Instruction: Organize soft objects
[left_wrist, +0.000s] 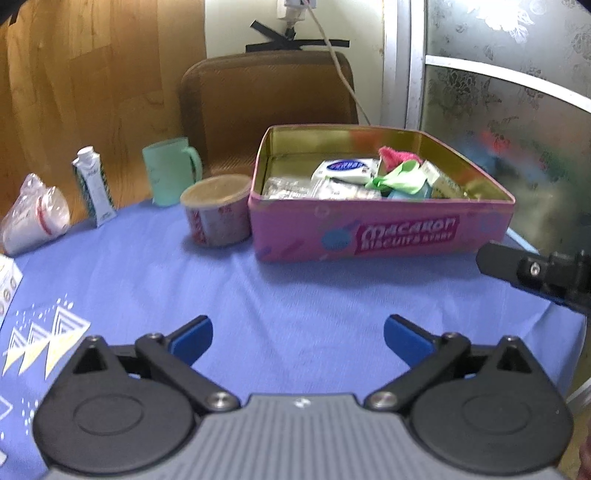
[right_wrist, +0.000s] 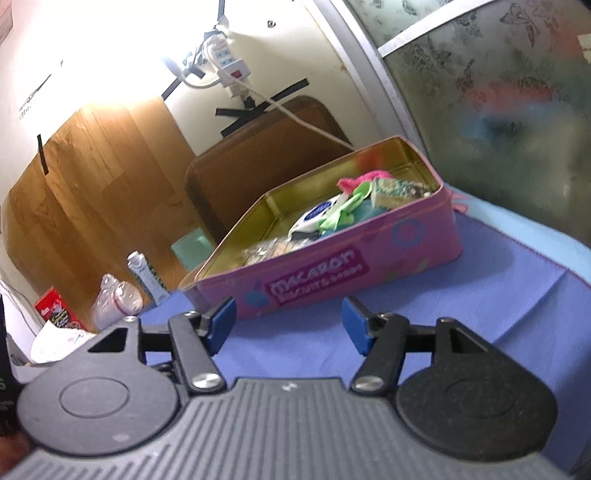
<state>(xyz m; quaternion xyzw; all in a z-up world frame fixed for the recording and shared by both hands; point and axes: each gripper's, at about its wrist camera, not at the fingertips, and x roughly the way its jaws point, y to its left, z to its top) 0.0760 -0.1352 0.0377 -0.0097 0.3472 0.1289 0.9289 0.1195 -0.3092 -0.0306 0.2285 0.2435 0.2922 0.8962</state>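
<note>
Both the left gripper (left_wrist: 297, 338) and the right gripper (right_wrist: 288, 325) are hovering empty, fingers spread apart; the soft objects (left_wrist: 397, 173) are lying piled in the pink tin (left_wrist: 369, 236) at far right; little seems left.

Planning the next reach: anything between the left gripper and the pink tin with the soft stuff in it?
Nothing visible. The left gripper is open over bare blue tablecloth, which runs clear to the front wall of the pink Macaron tin. The paper cup sits beside the tin's left wall, and the right gripper is off at the right edge.
</note>
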